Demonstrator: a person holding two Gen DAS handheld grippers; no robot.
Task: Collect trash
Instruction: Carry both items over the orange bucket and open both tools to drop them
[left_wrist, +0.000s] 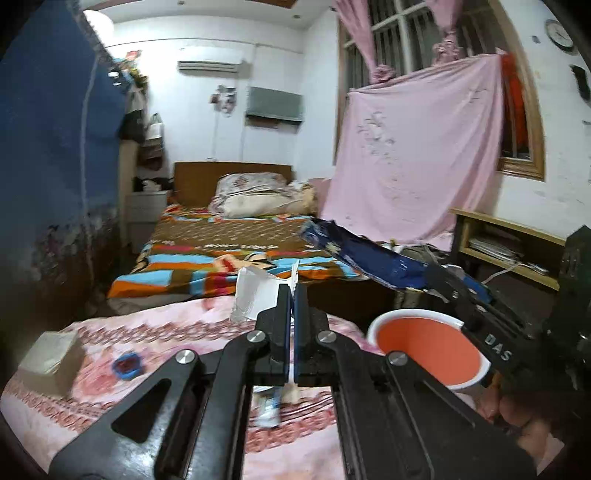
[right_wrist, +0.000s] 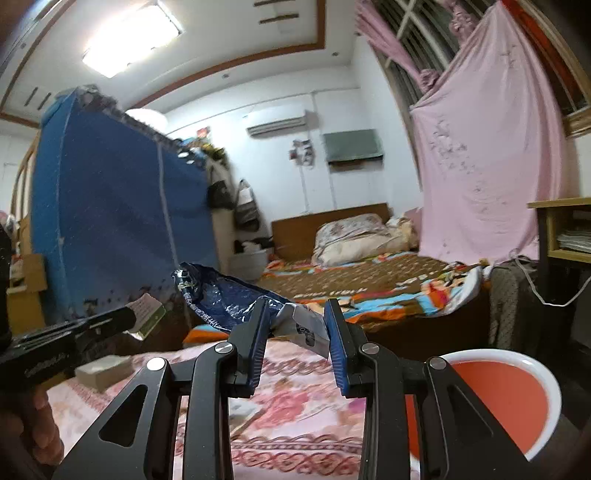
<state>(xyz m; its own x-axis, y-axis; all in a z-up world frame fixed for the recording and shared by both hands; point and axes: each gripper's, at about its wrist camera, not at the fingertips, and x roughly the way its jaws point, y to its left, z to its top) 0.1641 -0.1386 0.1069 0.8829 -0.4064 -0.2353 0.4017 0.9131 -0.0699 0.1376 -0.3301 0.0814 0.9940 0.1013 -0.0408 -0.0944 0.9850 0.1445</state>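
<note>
Left gripper (left_wrist: 293, 295): fingers clamped on a white wrapper (left_wrist: 255, 295), held above the pink floral surface (left_wrist: 166, 332). Right gripper (right_wrist: 297, 325): fingers partly apart, gripping a blue bag (right_wrist: 218, 295) that extends toward 10 o'clock. Red bowl with white rim (right_wrist: 506, 391): at 4 o'clock, on the surface. Small box (left_wrist: 48, 358): at 8 o'clock of the left view. Blue cap (left_wrist: 126, 365): near the box.

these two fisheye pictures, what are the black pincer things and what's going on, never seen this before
Those are two hand-held grippers, each with a camera looking along its fingers; no robot. One picture is from the left gripper, shut on a thin white scrap. The other is from the right gripper, shut on a crumpled blue wrapper. Below is a pink patterned cloth with a small box and a blue item. The orange bin with a white rim sits at the right.
</note>
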